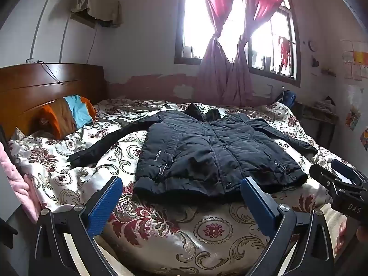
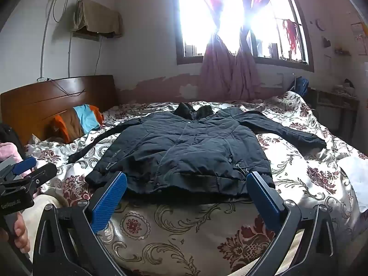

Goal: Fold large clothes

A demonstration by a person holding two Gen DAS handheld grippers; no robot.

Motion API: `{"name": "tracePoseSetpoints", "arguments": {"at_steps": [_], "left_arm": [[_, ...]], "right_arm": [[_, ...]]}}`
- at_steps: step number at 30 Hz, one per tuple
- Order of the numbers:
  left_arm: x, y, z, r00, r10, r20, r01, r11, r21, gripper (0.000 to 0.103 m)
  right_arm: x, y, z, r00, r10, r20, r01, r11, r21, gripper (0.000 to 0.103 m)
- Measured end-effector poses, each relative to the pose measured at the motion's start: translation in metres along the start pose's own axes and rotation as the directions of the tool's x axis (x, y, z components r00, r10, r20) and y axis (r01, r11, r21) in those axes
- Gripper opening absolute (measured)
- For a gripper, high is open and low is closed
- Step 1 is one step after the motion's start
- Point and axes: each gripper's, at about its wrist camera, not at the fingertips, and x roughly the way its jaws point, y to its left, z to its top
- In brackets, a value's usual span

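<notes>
Between our two sets of blue pads, nothing is held. We hold the left gripper (image 1: 181,189) with jaws spread wide, both fingers hanging above the bedspread just short of the jacket's hem. We hold the right gripper (image 2: 187,185) likewise spread and empty, its pads flanking the hem without pressing on it.

Item: dark padded jacket (image 1: 214,151), front up, zipped, spread flat near the middle of the bed, collar toward the window, hem toward us. Left sleeve (image 1: 108,142) runs out toward the pillow; right sleeve (image 2: 287,126) runs out toward the far side of the bed.

Item: patterned bedspread (image 1: 188,232), glossy and rumpled beneath the garment.

Item: striped pillow (image 1: 69,115) against the wooden headboard (image 1: 46,82). Pink curtains (image 1: 225,69) knotted at the window.

Risks, as we judge them:
- The padding is thick; a shallow pinch at the hem could catch only the outer shell, and the layers would slide apart on lifting.
- The bedspread looks slippery and loose; a low grasp could snag it with the jacket and drag it along.
- The sleeves lie wide apart; folding the body first would leave them trailing and bunching.
- Uneven pulls from our two hands would skew the fold line.
</notes>
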Motion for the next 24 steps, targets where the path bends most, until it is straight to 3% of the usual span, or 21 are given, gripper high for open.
{"name": "tracePoseSetpoints", "arguments": {"at_steps": [24], "left_arm": [[0.0004,-0.0005,-0.0016,1.0,-0.004,0.004,0.004,1.0,0.001,0.103]], "right_arm": [[0.0001,-0.0003,0.0003,1.0,0.002,-0.002,-0.002,1.0,0.003,0.102]]}}
